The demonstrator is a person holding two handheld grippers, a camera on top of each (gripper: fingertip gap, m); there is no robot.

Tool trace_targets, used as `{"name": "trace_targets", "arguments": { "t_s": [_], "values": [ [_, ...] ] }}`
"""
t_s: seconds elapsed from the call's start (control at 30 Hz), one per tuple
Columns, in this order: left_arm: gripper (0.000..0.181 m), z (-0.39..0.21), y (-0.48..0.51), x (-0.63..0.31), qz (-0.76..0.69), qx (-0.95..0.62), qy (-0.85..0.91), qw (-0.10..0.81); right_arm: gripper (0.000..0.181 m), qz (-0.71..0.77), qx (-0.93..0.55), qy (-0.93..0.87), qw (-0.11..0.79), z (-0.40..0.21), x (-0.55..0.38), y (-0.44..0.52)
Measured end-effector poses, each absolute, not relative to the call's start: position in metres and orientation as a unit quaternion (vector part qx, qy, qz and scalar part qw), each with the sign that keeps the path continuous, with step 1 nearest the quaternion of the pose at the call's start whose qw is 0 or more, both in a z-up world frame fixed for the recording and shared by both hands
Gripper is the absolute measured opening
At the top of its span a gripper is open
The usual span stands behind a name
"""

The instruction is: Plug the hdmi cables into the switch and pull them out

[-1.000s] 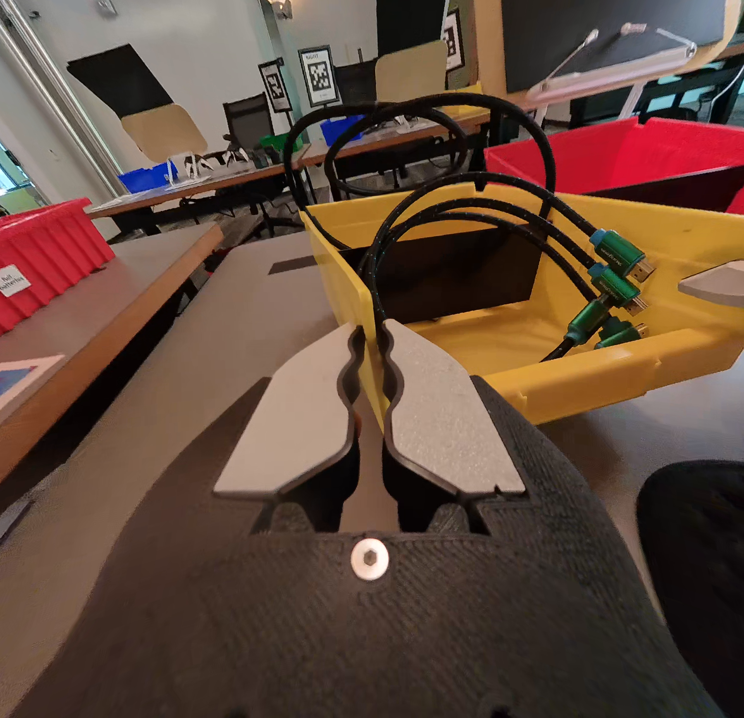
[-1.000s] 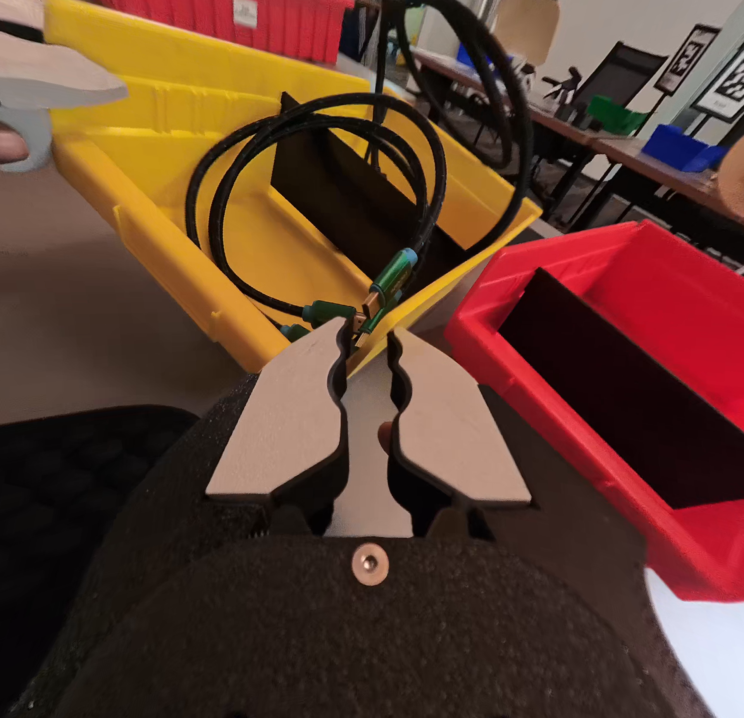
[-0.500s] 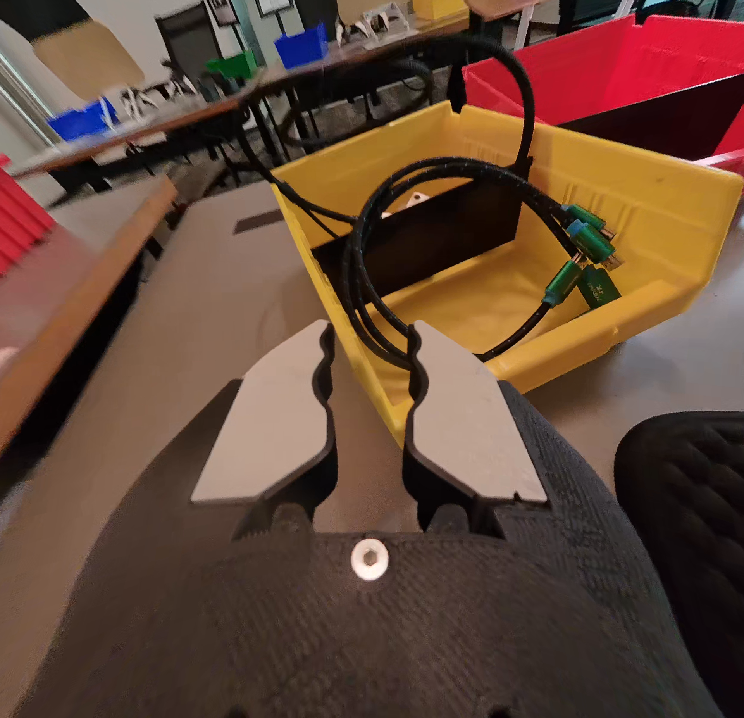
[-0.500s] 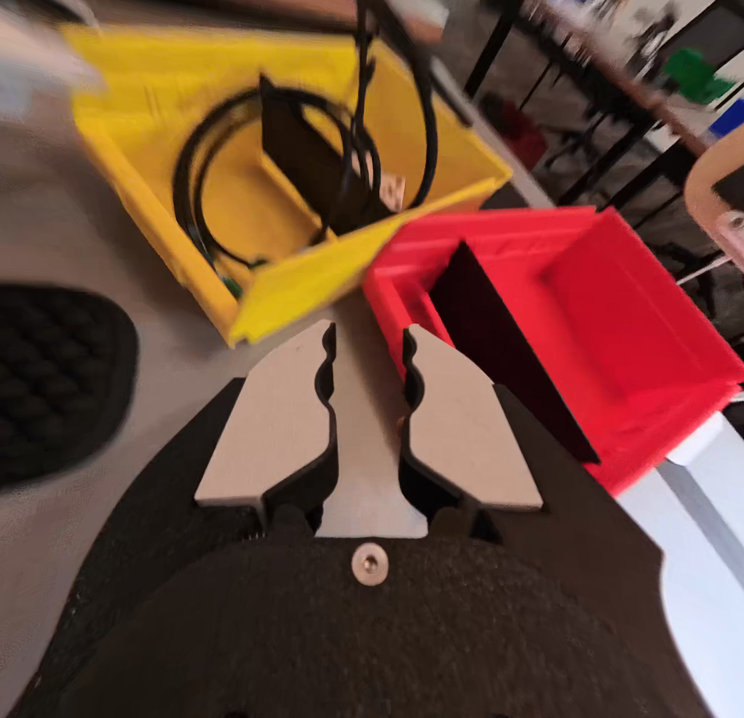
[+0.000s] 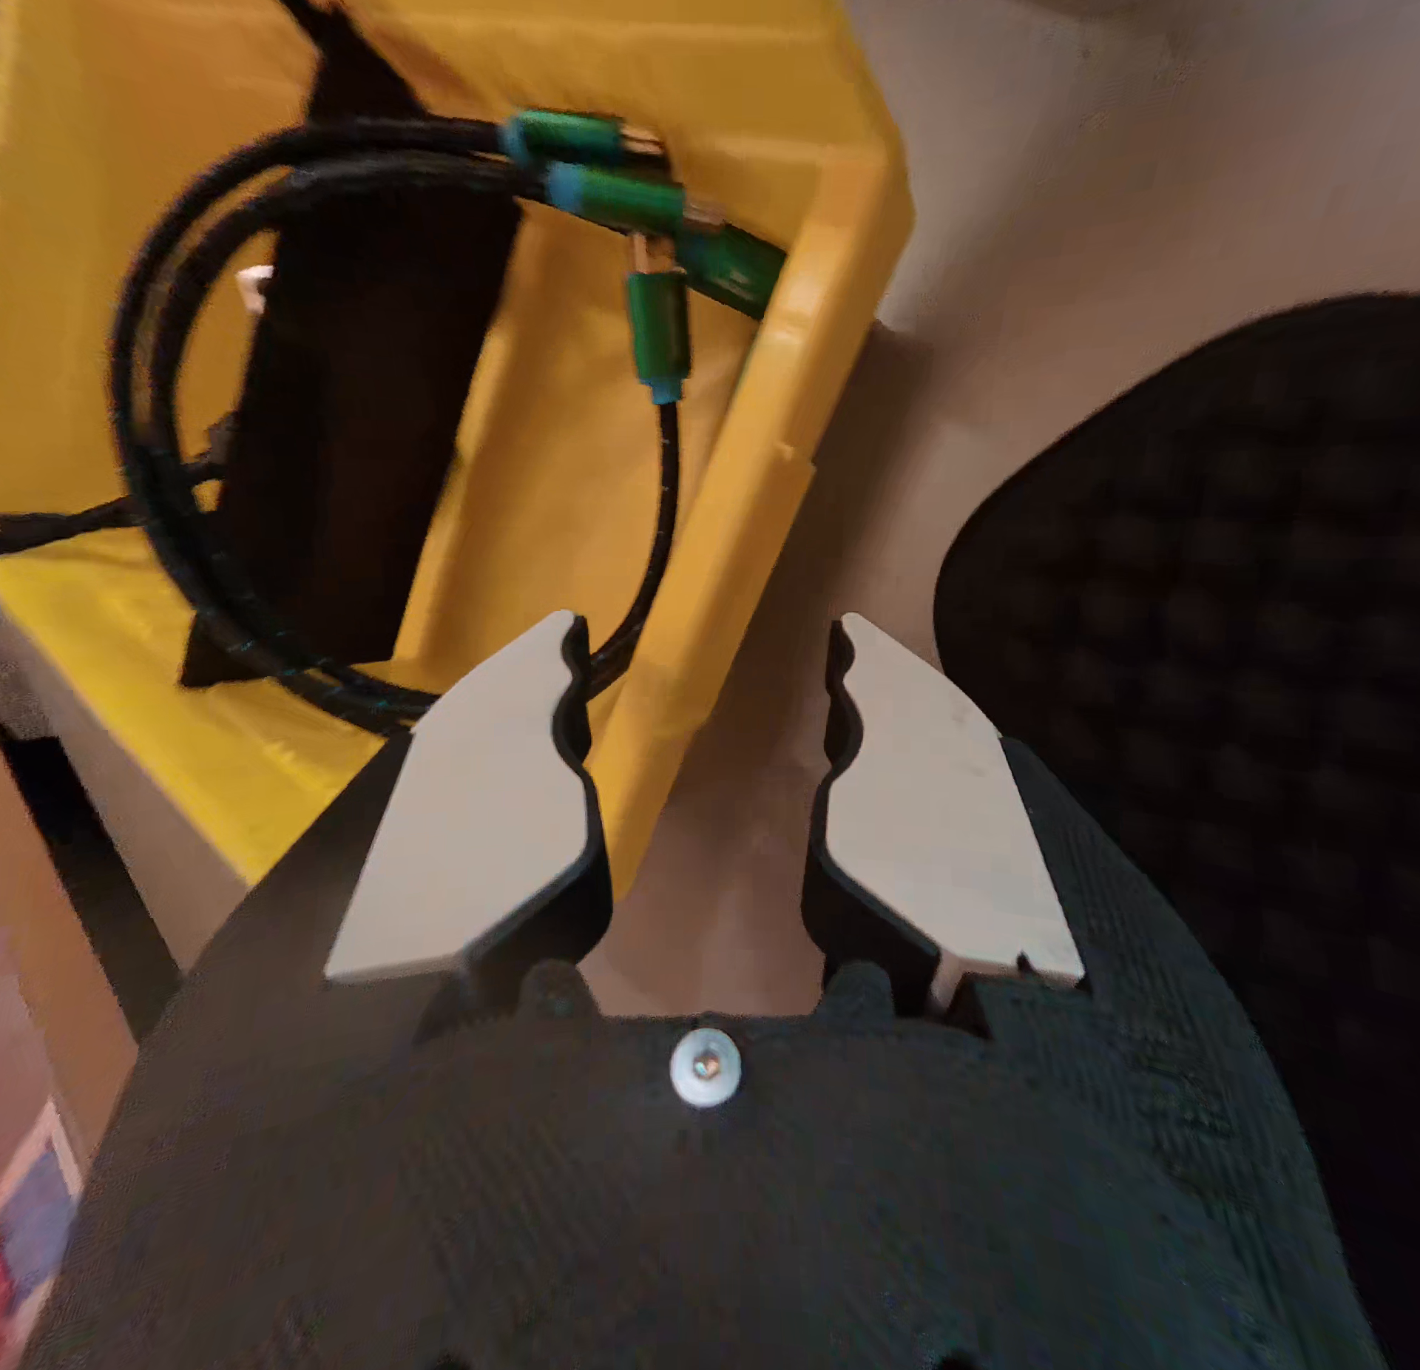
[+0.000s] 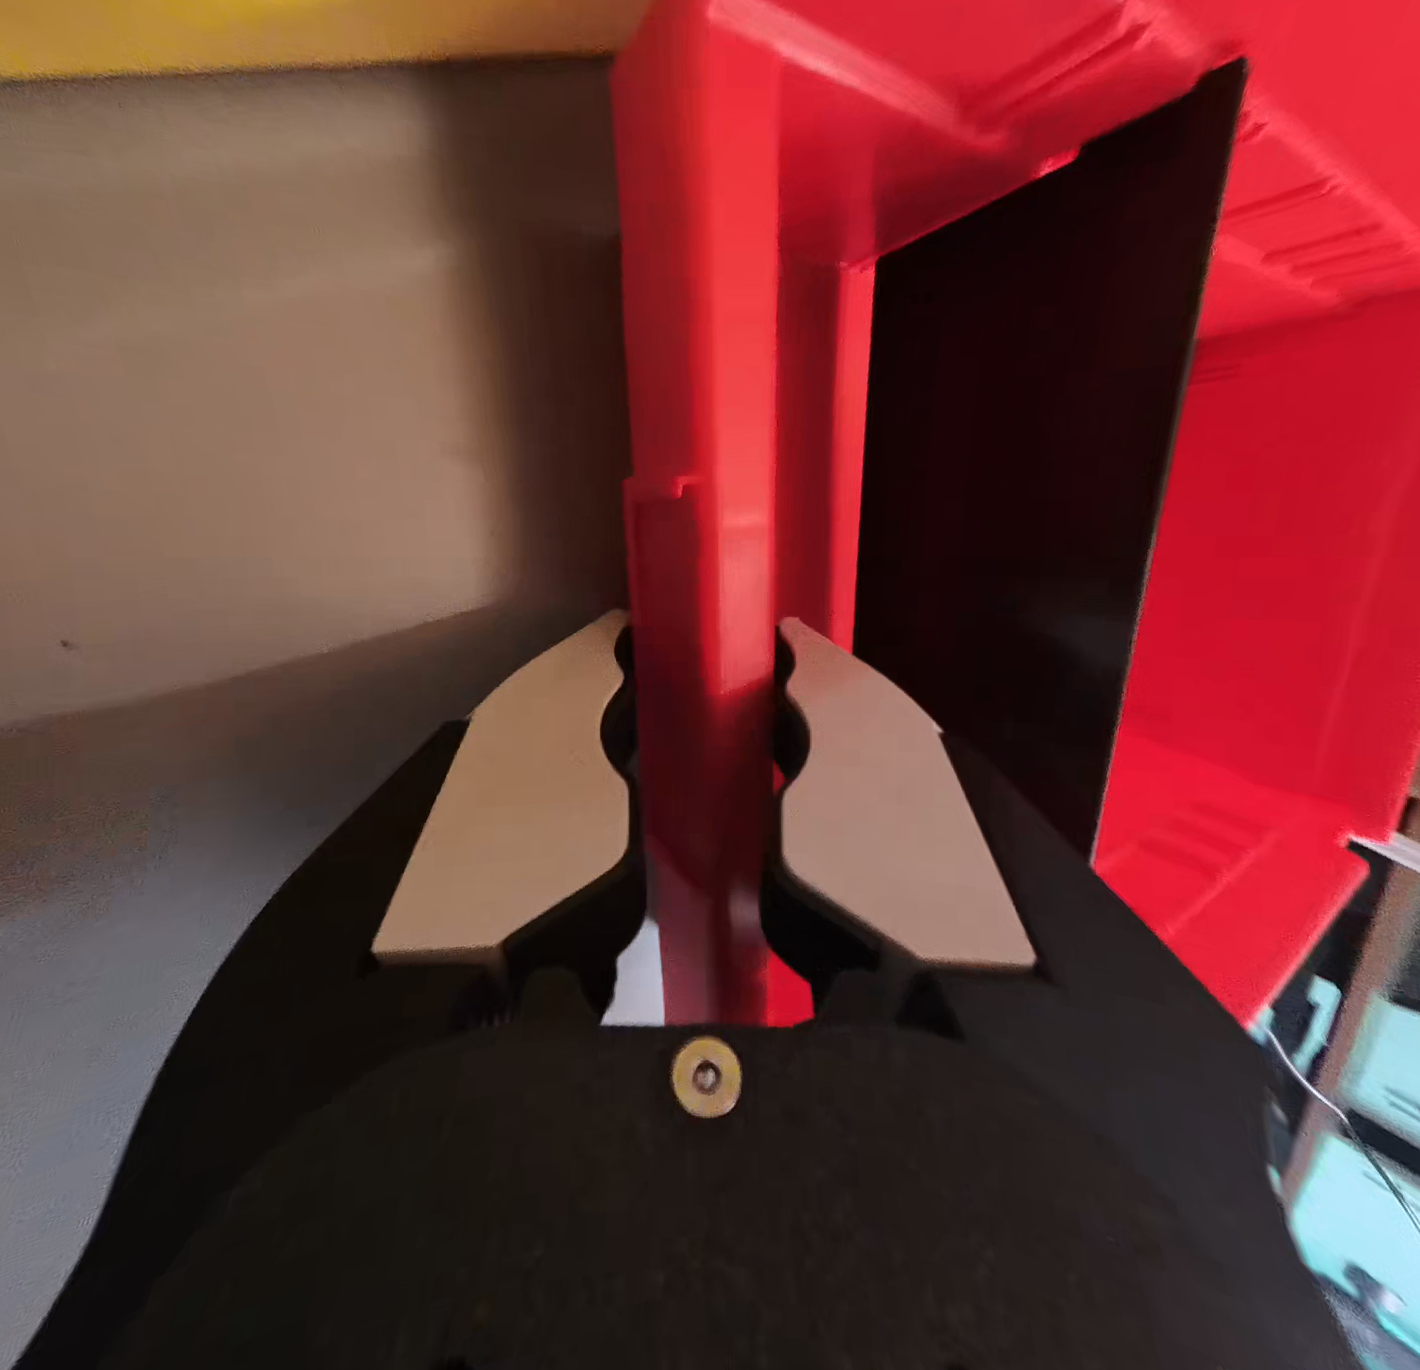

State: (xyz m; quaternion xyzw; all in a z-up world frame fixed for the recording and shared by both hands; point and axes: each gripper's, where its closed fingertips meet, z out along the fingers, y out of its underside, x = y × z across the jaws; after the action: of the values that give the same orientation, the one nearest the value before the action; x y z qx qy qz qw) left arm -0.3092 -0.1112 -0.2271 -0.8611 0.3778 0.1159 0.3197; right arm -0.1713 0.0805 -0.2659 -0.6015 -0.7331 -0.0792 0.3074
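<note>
Grey surface [image 5: 1114, 142] carries a yellow bin [image 5: 799, 488] holding the HDMI cables [image 5: 661, 503], green plugs near its corner. Left tongs [image 5: 703, 630] gape over its rim; right tongs [image 6: 699, 634] straddle the red bin's wall [image 6: 691, 380], contact unclear. Judged: still bin handling; next, grasp a plug.

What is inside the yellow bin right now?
The yellow bin holds coiled black HDMI cables with green plugs and a black divider. A small white piece peeks out behind it; the rest there is covered.
</note>
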Motion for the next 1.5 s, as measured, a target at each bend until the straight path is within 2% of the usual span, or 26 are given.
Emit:
{"name": "trace_targets", "arguments": {
  "t_s": [0.03,0.13,0.4,0.83,1.3,1.33,1.5],
  "values": [
    [0.061,-0.235,-0.111,-0.308,0.113,-0.862,0.394,0.297,0.032,-0.07,-0.603,-0.733,0.306,-0.265,-0.17,0.08],
    [0.064,-0.256,-0.108,-0.314,0.135,-0.854,0.44,0.243,0.032,-0.056,-0.61,-0.732,0.299,-0.264,-0.157,0.076],
    [0.033,-0.268,-0.083,-0.314,0.188,-0.821,0.488,0.231,0.032,-0.037,-0.636,-0.708,0.306,-0.258,-0.069,0.057],
    [0.031,-0.267,-0.037,-0.278,0.193,-0.798,0.505,0.267,0.032,-0.124,-0.701,-0.644,0.279,-0.265,0.103,0.087],
    [0.032,-0.267,0.028,-0.285,0.194,-0.811,0.479,0.273,0.035,-0.122,-0.748,-0.599,0.26,-0.264,0.156,0.156],
    [0.032,-0.267,0.03,-0.287,0.194,-0.813,0.475,0.275,0.04,-0.108,-0.754,-0.589,0.271,-0.26,0.151,0.154],
    [0.045,-0.263,0.033,-0.296,0.205,-0.818,0.445,0.302,0.043,0.05,-0.746,-0.514,0.421,-0.2,0.094,0.135]
  ]
}}
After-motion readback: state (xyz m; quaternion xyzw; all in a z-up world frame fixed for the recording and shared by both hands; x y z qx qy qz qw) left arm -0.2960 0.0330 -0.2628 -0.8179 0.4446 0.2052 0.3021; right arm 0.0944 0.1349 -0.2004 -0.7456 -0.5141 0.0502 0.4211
